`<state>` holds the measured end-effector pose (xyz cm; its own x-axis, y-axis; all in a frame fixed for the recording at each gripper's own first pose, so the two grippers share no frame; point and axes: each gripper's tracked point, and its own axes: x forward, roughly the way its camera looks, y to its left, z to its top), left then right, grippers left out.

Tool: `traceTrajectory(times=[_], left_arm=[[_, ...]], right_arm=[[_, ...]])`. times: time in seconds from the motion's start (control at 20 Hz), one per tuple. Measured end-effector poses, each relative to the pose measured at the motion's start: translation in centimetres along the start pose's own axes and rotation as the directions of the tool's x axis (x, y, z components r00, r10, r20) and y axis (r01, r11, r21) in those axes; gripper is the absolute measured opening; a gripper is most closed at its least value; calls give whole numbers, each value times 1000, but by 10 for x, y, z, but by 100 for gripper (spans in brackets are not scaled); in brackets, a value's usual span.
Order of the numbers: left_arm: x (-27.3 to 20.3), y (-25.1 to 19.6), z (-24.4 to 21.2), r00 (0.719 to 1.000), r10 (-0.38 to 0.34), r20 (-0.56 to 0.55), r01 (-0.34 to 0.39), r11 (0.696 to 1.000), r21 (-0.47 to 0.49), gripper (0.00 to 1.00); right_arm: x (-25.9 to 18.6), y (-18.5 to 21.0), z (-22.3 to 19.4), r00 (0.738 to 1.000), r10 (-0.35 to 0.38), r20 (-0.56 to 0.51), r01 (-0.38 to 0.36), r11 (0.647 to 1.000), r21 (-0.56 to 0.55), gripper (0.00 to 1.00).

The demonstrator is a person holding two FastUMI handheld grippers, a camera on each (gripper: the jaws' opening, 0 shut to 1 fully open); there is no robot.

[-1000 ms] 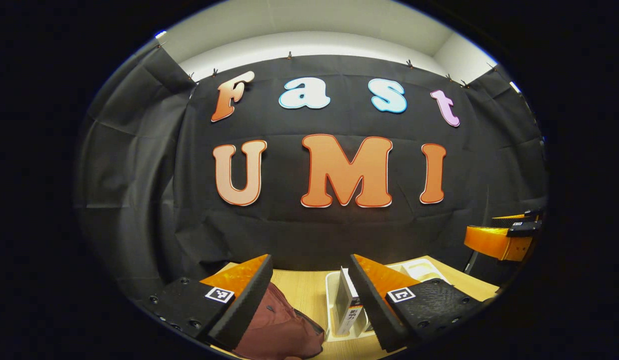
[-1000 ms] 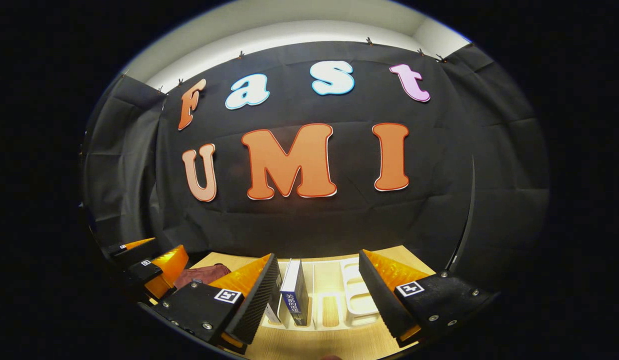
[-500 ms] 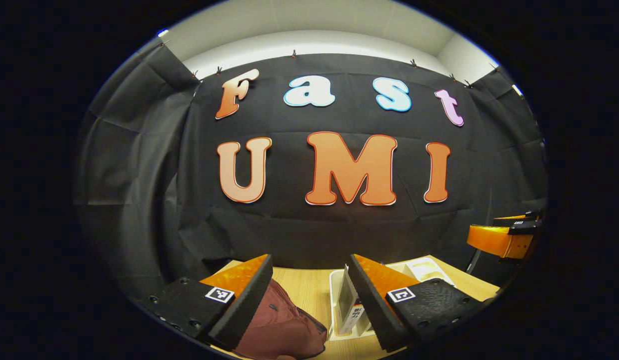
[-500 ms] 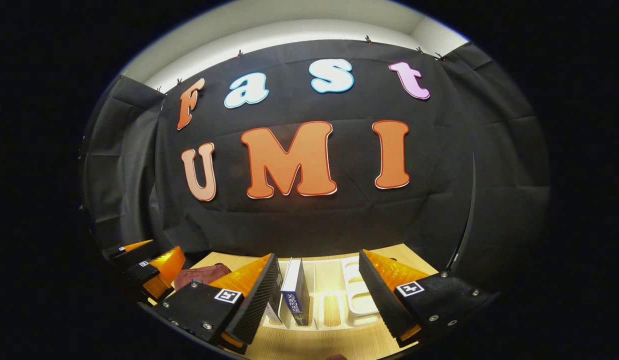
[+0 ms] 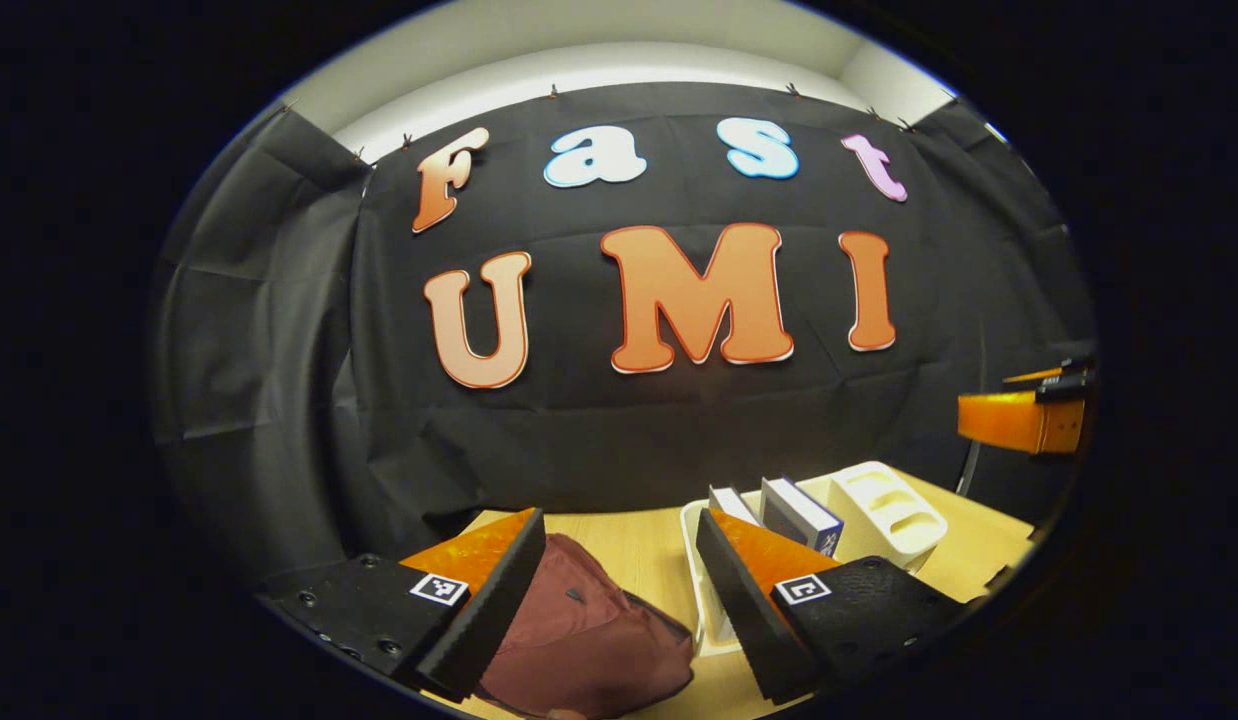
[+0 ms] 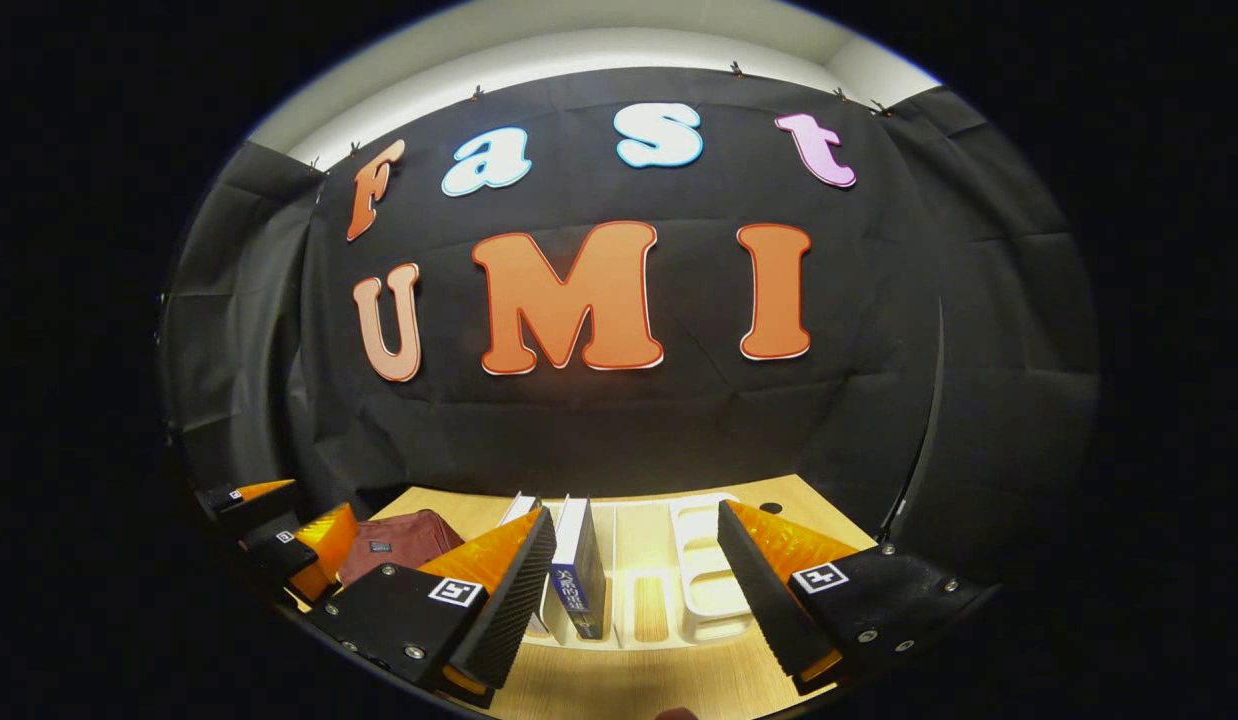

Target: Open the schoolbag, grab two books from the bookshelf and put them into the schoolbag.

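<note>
A soft maroon cloth schoolbag (image 5: 589,640) lies slumped on the pale wooden desk (image 5: 639,550), just beside a white plastic bookshelf (image 6: 704,585) with slotted dividers, where two books (image 6: 577,580) stand upright. The left gripper (image 5: 619,600) and right gripper (image 6: 634,600) — orange wedges with ribbed black pads — both gape wide, holding nothing. Creased black cloth (image 5: 279,350) walls the booth.

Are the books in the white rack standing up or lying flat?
Standing up. The blue book stands on edge in the white rack, and the white book beside it leans slightly.
</note>
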<state>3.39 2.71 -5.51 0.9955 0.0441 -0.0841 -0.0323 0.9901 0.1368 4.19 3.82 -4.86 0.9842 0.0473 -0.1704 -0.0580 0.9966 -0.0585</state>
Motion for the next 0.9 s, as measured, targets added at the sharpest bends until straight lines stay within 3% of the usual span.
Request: traceTrajectory(times=[0.3, 0.45, 0.6, 0.75, 0.9], left_arm=[[-12, -23, -86, 988, -56, -141, 91, 964, 251, 95], [-22, -39, -134, 971, -94, -219, 172, 914, 369, 95], [-26, -59, -180, 942, -135, -308, 263, 866, 424, 95], [-30, -62, -229, 901, -91, -424, 309, 821, 481, 96], [-23, -55, -261, 881, -39, -471, 326, 771, 547, 98]], right_arm=[[-2, -18, -21, 998, -26, -59, 26, 1000, -4, 96], [-4, -27, -37, 994, -39, -106, 40, 999, 6, 96], [-8, -46, -56, 984, -74, -160, 73, 997, -15, 97], [-12, -63, -69, 974, -104, -202, 102, 995, -20, 96], [-15, -72, -77, 965, -120, -233, 117, 993, -27, 97]])
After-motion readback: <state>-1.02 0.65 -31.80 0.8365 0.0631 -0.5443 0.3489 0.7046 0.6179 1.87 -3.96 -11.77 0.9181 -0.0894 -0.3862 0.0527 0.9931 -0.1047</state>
